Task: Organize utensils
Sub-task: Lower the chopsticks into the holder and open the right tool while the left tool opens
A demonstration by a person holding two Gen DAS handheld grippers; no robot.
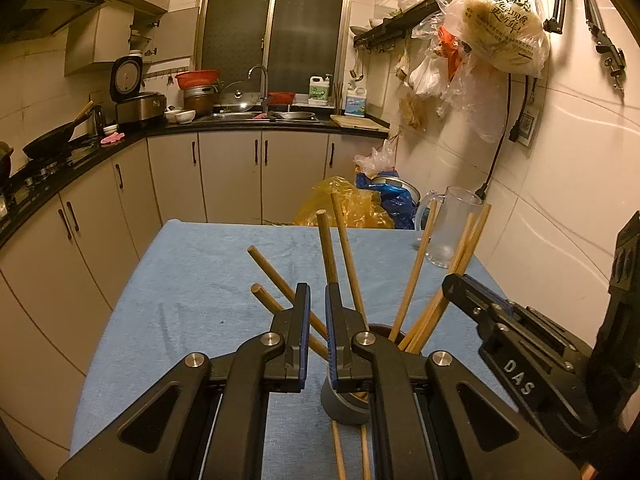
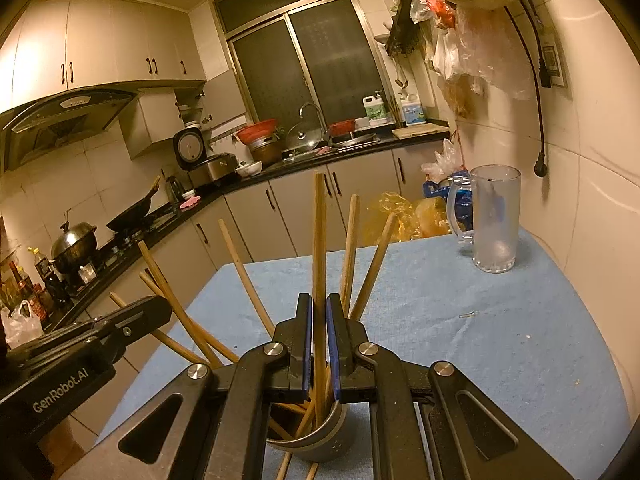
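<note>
A grey holder (image 1: 344, 404) (image 2: 320, 448) stands on the blue-clothed table (image 1: 192, 288) (image 2: 480, 344) with several wooden chopsticks (image 1: 416, 276) (image 2: 244, 264) fanning out of it. My right gripper (image 2: 319, 312) is shut on one upright chopstick (image 2: 319, 240) whose lower end is inside the holder. In the left wrist view it (image 1: 450, 286) reaches in from the right. My left gripper (image 1: 318, 292) hovers over the holder, shut, with only a narrow gap and nothing between the pads. A darker chopstick (image 1: 326, 244) rises just behind its right fingertip. Two chopsticks (image 1: 338, 452) lie on the cloth by the holder.
A frosted glass mug (image 1: 448, 232) (image 2: 494, 220) stands at the table's far right, close to the tiled wall. Plastic bags (image 1: 344, 204) sit on the floor beyond the far edge. Kitchen counter and cabinets (image 1: 120, 184) run along the left and back.
</note>
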